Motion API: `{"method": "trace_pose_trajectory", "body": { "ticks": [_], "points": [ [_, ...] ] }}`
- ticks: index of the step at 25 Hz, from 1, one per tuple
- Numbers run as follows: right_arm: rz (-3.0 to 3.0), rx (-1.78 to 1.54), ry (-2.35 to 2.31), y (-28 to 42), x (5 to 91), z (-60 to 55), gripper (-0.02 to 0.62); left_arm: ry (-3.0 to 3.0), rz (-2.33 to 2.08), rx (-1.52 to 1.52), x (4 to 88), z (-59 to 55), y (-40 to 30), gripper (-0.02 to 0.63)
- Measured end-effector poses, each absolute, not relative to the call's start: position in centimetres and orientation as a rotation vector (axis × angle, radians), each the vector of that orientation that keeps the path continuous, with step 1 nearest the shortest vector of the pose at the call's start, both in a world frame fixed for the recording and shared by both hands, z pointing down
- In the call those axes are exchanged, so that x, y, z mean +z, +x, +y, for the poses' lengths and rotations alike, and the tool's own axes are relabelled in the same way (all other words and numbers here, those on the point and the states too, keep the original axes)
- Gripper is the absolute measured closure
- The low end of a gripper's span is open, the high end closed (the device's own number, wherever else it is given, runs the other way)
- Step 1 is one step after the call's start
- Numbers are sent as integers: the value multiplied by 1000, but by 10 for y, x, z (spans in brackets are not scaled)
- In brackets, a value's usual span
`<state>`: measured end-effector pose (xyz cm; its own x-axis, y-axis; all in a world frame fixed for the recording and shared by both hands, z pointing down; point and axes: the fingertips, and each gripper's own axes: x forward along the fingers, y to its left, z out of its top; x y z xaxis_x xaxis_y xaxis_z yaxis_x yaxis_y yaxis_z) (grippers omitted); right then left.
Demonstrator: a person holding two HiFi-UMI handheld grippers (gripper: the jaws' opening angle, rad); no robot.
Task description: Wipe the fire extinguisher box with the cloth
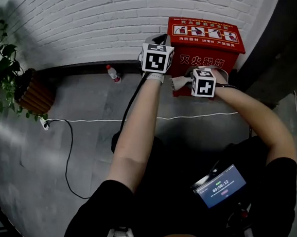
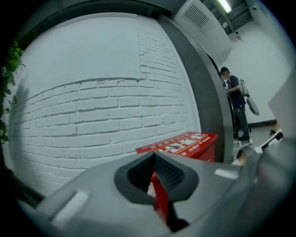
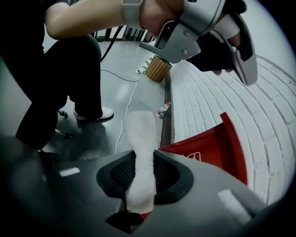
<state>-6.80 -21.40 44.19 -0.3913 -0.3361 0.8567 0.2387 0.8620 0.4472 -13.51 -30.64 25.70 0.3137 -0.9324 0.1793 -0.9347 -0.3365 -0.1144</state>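
**Right claw clamped on the cloth at the red box, left claw shut above it**

The right claw (image 3: 141, 162) is clamped on a white cloth (image 3: 139, 132). The cloth stands up between the ribbed pads as a long, fuzzy strip. In the head view the cloth sits at the lower left of the fire extinguisher box (image 1: 211, 48), against its front face.

The left claw (image 2: 155, 162) has its pads drawn together at the tips with nothing between them. It hangs just above the box's left corner.

The box is bright red, with a pictogram strip and yellow lettering on its sloped lid. It stands on a grey floor (image 1: 88, 100) against a white painted brick wall (image 1: 95, 18).

A plastic bottle (image 1: 112, 74) lies at the wall's foot. A white cable (image 1: 112, 121) runs across the floor, and a potted plant (image 1: 7, 74) stands well off to the left.
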Motion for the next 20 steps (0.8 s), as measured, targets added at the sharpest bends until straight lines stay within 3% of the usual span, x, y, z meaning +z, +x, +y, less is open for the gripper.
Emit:
{"method": "trace_pose_trajectory", "body": {
  "ticks": [10, 14, 20],
  "points": [
    [-2098, -620, 444, -70, 403, -260, 505, 2496, -1746, 89, 309, -316, -142, 603],
    [-2332, -377, 724, -64, 380, -300, 504, 2460, -1789, -57, 315, -317, -155, 603],
    [-2610, -38, 797, -79, 390, -316, 503, 2440, -1805, -9, 342, -316, -158, 603]
  ]
}}
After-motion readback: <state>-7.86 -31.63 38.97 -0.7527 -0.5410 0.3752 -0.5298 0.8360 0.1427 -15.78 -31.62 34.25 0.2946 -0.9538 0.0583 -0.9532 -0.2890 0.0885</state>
